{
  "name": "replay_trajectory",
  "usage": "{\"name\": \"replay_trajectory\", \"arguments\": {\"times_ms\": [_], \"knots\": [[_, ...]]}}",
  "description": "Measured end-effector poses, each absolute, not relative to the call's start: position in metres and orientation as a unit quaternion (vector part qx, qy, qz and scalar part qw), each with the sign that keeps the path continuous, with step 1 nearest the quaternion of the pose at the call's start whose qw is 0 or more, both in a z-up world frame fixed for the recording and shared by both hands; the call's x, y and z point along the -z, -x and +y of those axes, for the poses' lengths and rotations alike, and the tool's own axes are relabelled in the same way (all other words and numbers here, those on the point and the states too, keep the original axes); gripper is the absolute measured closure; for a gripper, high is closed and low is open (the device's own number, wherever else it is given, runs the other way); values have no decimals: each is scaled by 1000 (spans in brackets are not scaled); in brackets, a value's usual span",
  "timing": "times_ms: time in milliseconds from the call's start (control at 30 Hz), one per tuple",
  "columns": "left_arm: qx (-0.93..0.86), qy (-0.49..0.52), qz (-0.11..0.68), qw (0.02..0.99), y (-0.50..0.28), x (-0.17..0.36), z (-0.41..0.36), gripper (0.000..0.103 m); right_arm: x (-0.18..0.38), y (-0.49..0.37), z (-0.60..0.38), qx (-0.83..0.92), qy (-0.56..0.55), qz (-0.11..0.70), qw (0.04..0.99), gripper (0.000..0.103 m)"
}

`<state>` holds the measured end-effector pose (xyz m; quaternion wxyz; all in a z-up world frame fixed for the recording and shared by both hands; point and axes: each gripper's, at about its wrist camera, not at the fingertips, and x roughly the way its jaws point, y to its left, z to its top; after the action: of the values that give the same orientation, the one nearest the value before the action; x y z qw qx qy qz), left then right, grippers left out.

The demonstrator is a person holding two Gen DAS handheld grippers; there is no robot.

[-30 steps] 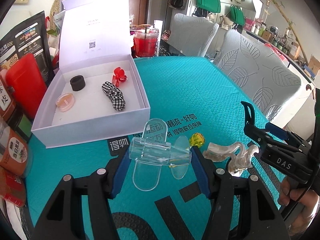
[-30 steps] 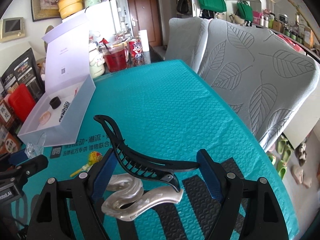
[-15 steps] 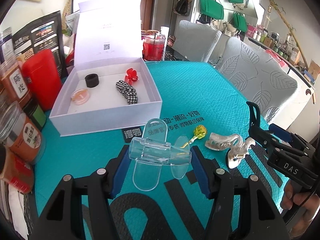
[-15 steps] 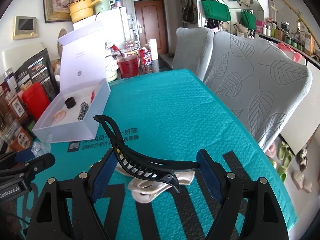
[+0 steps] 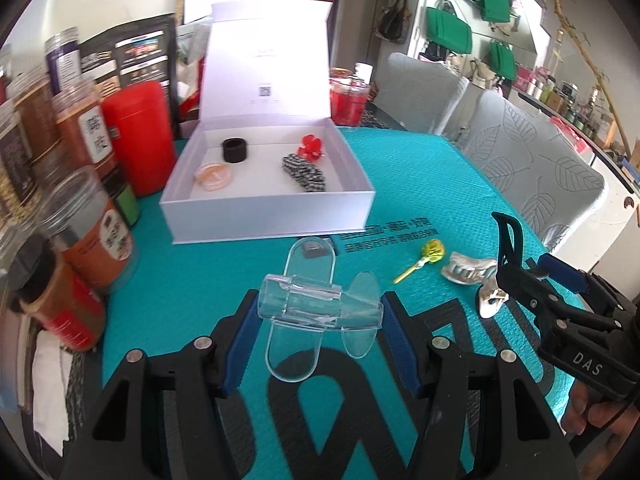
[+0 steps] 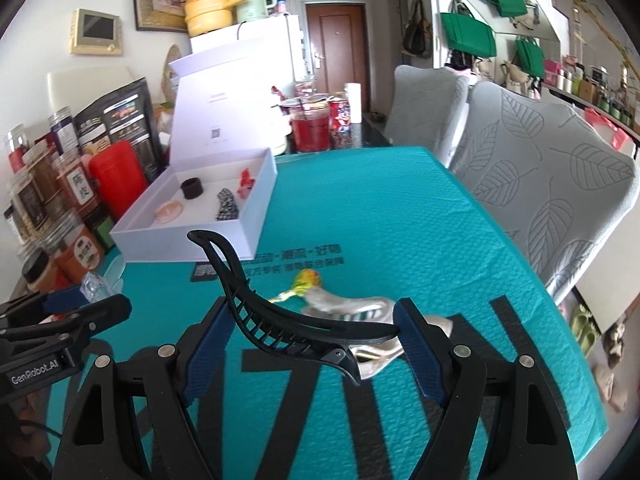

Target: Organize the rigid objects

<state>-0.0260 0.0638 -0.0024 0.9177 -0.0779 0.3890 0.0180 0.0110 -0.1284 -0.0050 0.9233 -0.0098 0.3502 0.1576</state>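
White box [image 5: 264, 216] holds black ring [image 5: 235, 149], checkered clip [image 5: 304, 173], red flower [image 5: 311, 146].

A home dining room: covered chairs [image 6: 552, 188], fridge [image 6: 256, 48], front door [image 6: 336, 48].

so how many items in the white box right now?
4: black ring back left, pink disc front left, red flower back right, checkered clip in front of it.

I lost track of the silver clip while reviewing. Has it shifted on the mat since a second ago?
Cannot tell: the silver hair clip lies beside the yellow lollipop as before; only the cameras' viewpoint clearly changed.
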Motion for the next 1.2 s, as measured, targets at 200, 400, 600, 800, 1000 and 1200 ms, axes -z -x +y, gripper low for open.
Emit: {"name": "replay_trajectory", "arguments": {"times_ms": [200, 400, 600, 800, 1000, 1200], "knots": [[-41, 88, 382, 919, 39, 1, 84, 43, 6, 0, -106, -184, 25, 349, 918, 22], [-66, 97, 380, 917, 53, 4, 103, 43, 10, 10, -87, -216, 29, 353, 910, 22], [-83, 104, 381, 915, 63, 5, 118, 43, 12, 17, -67, -244, 35, 357, 901, 22], [-93, 106, 380, 914, 67, 4, 131, 43, 9, 19, -48, -265, 42, 356, 895, 22], [-98, 108, 375, 916, 61, -1, 144, 43, 5, 18, -29, -279, 48, 355, 891, 22], [-91, 109, 366, 920, 48, -10, 154, 43, -2, 12, -17, -288, 50, 352, 889, 22]]}}
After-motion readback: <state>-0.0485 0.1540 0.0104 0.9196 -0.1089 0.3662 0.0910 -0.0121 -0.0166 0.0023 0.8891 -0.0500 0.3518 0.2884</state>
